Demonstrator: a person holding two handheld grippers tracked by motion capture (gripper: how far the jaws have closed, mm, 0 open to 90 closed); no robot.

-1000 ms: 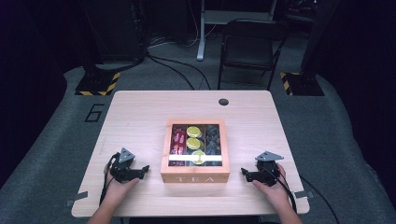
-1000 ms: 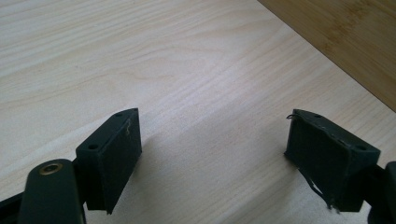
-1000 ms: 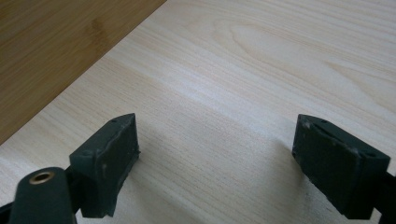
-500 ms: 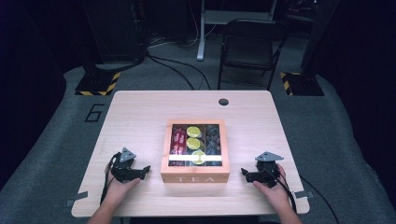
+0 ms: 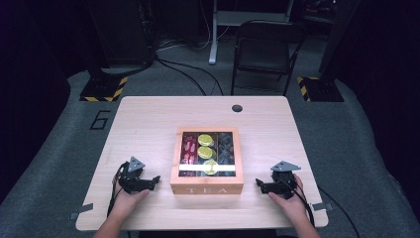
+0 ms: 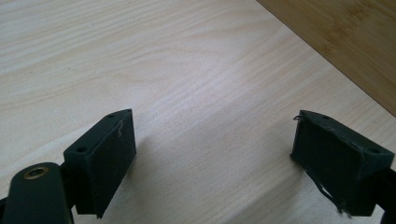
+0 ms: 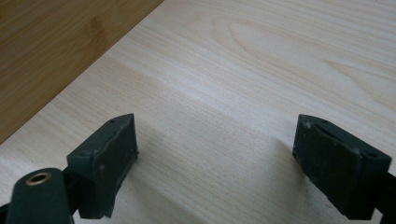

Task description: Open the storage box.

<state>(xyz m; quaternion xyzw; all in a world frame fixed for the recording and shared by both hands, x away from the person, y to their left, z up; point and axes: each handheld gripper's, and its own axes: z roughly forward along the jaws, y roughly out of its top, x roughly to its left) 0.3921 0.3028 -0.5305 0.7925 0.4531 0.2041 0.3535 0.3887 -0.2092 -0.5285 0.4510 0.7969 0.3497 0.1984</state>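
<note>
A wooden tea box (image 5: pixel 207 187) marked TEA stands at the table's front middle, its clear lid shut over red packets, yellow-green rounds and dark packets. My left gripper (image 5: pixel 154 179) rests on the table left of the box, jaws pointing at it, open and empty. My right gripper (image 5: pixel 258 184) rests to the right of the box, open and empty too. In the left gripper view the jaws (image 6: pixel 212 158) stand wide apart over bare wood, with the box side (image 6: pixel 345 42) at the upper right. In the right gripper view the gripper (image 7: pixel 215 161) gapes likewise, the box side (image 7: pixel 56 51) at upper left.
The light wooden table (image 5: pixel 148 124) has a round cable hole (image 5: pixel 236 107) near its far edge. A folding chair (image 5: pixel 262 54) and stand bases with hazard stripes (image 5: pixel 101 91) sit on the floor beyond. Cables trail from both grippers over the front edge.
</note>
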